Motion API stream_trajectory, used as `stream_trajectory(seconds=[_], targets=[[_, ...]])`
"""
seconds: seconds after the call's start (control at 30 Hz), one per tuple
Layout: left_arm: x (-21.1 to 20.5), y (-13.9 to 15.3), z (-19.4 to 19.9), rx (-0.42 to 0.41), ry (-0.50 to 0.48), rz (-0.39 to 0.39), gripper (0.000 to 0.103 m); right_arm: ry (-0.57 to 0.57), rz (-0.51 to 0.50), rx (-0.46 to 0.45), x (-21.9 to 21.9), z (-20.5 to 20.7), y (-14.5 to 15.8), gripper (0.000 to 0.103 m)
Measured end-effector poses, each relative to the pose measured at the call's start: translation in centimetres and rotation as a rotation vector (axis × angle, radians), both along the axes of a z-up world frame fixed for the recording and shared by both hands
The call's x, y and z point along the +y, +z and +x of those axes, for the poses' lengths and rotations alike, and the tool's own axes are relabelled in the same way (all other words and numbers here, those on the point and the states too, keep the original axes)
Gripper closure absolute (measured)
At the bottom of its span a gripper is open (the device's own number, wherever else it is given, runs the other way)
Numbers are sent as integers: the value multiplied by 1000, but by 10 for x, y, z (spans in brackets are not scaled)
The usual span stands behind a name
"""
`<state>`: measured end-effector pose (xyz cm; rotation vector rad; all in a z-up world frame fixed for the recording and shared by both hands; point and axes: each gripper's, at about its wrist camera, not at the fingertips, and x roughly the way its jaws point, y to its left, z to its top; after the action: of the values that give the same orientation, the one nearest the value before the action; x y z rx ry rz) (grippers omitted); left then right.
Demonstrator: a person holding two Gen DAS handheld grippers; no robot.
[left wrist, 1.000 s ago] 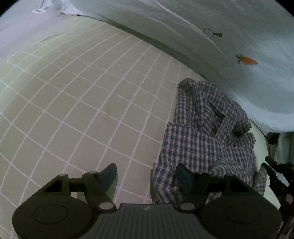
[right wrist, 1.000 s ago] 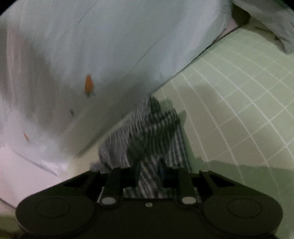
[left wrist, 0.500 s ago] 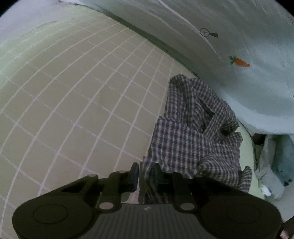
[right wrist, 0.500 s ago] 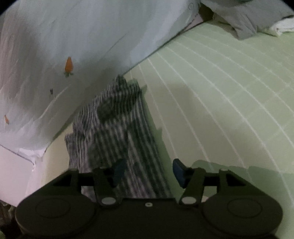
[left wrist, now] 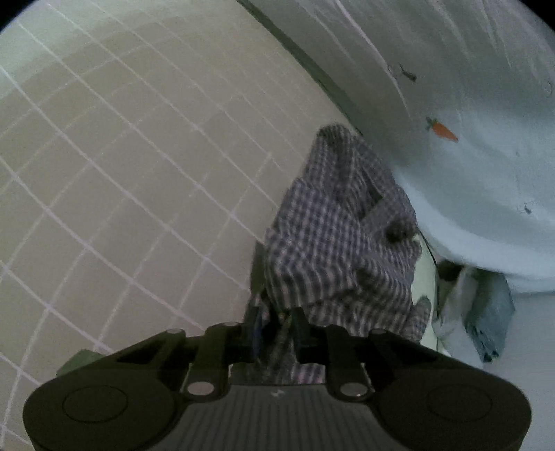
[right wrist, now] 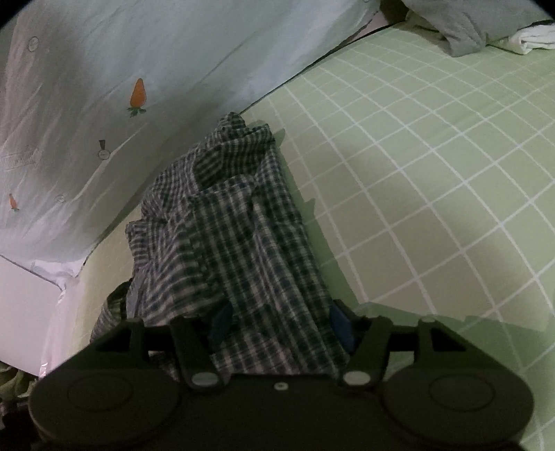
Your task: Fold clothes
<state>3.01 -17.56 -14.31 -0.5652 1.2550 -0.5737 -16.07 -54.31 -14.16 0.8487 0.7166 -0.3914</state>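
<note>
Left gripper [left wrist: 276,328]: pinched on shirt [left wrist: 341,243] edge.
Right gripper [right wrist: 281,321]: wide apart, shirt [right wrist: 225,222] between fingers.
Beside shirt: carrot-print quilt [right wrist: 138,52].
Under: green checked sheet [right wrist: 433,173].

Dim, flat indoor light, slight motion blur in left view, strong fisheye bending, black vignetted corners

Pale green sheet [right wrist: 433,180] with white grid lines, spread flat. Light blue quilt [right wrist: 145,55] along its edge, printed with small orange carrots [right wrist: 138,93]. Grey cloth [right wrist: 461,31] and a white bundle [right wrist: 534,39] heaped at far corner
</note>
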Motion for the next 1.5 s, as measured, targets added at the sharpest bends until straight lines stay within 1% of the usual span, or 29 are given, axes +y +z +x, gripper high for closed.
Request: stream_trajectory(seconds=[0.1,0.23,0.3,0.37,0.43,0.53,0.67,0.83,0.97,1.07,1.1,1.17,1.2,1.27,1.37,1.43,1.47,1.5], targets=[[-10,-3,-2,-2,-42,7,78,4,0,9,4,0,1,33],[-24,-10,1,4,-65,17,81,29,-20,24,10,2,0,32],[-28,-14,7,10,-65,11,81,62,-68,56,16,5,-1,33],[-31,-17,14,11,-53,11,81,97,-118,89,22,8,-3,34],[-30,-17,22,12,-37,-10,81,132,-168,123,29,11,-5,36],[-30,-15,34,11,-21,-22,81,175,-236,157,37,16,-5,36],[-31,-15,51,22,-1,-42,81,206,-288,174,42,19,-6,36],[-28,-10,67,-5,42,-57,81,247,-348,190,49,21,-6,36],[-25,-8,87,-16,103,-79,81,255,-360,192,52,19,-7,36],[-22,-3,96,-29,107,-77,81,226,-345,194,49,17,-6,36],[-21,0,97,-41,101,-71,79,210,-336,195,48,16,-5,36],[-18,5,91,-49,76,-57,70,178,-318,197,45,15,-5,35],[-15,6,85,-46,67,-47,68,162,-309,198,43,14,-4,31],[-9,7,73,-40,49,-26,58,130,-291,200,40,13,-3,30],[-1,4,47,-10,10,-17,55,78,-276,190,36,9,3,30],[0,1,32,3,-10,-12,55,71,-285,165,38,10,11,28],[-3,-2,27,1,-15,1,57,68,-290,152,40,10,15,28],[-5,-4,23,-1,-19,11,57,66,-295,139,41,11,19,27]])
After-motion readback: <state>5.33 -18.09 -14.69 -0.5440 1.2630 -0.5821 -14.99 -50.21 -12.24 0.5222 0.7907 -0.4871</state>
